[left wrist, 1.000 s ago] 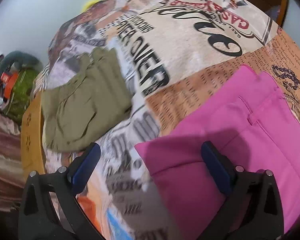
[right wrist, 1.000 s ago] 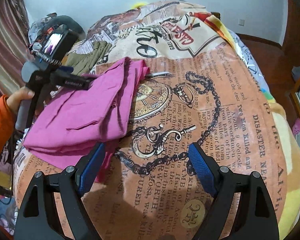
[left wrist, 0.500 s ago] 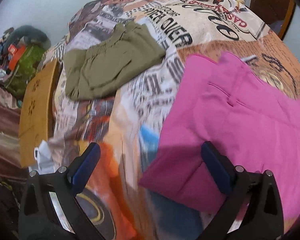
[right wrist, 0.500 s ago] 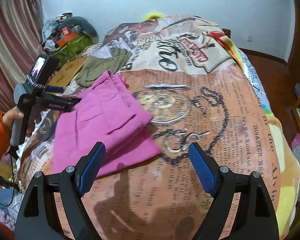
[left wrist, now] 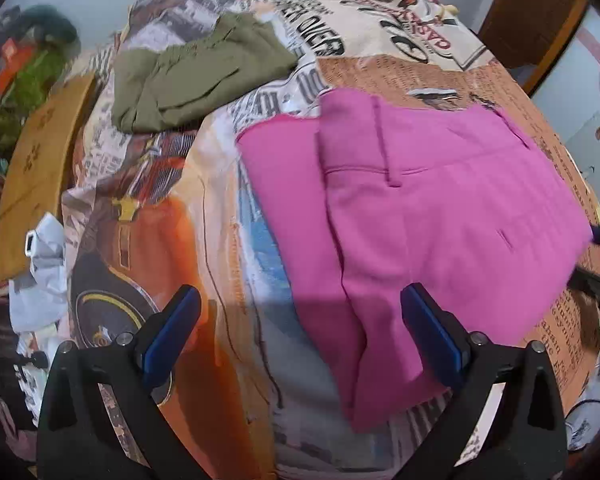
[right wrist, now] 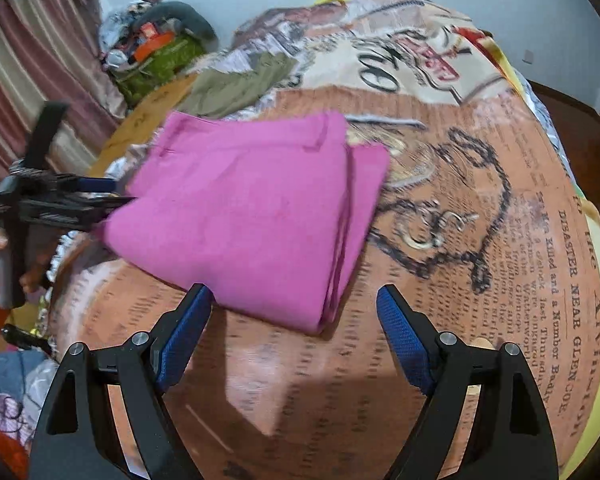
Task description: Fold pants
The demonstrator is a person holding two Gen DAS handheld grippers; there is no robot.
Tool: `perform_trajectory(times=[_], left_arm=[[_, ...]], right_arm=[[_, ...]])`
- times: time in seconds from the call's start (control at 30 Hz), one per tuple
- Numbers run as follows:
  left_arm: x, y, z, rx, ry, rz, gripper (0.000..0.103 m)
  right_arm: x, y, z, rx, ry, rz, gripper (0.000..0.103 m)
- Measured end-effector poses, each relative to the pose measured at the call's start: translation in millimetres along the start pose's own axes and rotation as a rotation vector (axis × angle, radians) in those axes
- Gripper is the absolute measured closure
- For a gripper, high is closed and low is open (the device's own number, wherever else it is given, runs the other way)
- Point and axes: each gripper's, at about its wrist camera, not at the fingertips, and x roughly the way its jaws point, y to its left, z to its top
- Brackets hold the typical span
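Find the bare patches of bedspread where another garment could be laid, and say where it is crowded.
Free: the wide stretch right of the pink pants, over the chain print, and the strip between the pants and the right claw. Crowded: the far left, where the green pants lie just behind the pink ones, beside the clutter pile.

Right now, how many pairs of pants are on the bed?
2. Pink pants, folded, lie in the middle of the bed in front of both grippers. Olive pants, folded too, lie beyond them near the far edge. More could be in the clutter off the bed.
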Motion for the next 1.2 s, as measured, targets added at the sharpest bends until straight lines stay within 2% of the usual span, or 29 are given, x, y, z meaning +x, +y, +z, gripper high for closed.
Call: perform_trajectory(times=[0.07,0.23,0.47,0.63,0.8,0.87,0.93,1.03,1.1,1.2], left_arm=[[-3,-4,-2,0.026,-0.025,0.023,0.001],[-9,7,-10,0.038,-0.044,0.042,0.001],[-12,34,-11,-0.032,-0.027,0.069,0.001],[-32,28,5,-0.014,-0.126,0.103,0.001],[-38,13,27,0.007,-0.194,0.073,0.002],[-35,6,35,0.02,-0.2,0.06,0.01],[-28,-1,43,0.039,-0.184,0.047,0.026],[-17,-7,53,0.032,-0.171,0.017,0.036],[-10,-7,59,0.019,-0.159,-0.008,0.041],[0,-5,63,-0.005,-0.133,-0.063,0.051]], right_arm=[[1,-9,0,0.013,0.0,-0.027,0.022],[-9,-18,-1,0.036,-0.004,-0.005,0.022],[-25,-18,13,0.013,-0.06,-0.011,0.021],[-26,-18,35,-0.016,-0.102,-0.019,0.021],[-19,-11,57,-0.091,-0.15,-0.016,0.021],[-13,-9,64,-0.11,-0.154,-0.009,0.021],[-5,-7,71,-0.123,-0.155,-0.003,0.025],[9,-7,80,-0.131,-0.142,-0.011,0.033],[19,-8,84,-0.133,-0.118,-0.001,0.045],[37,-10,89,-0.123,-0.071,0.016,0.051]])
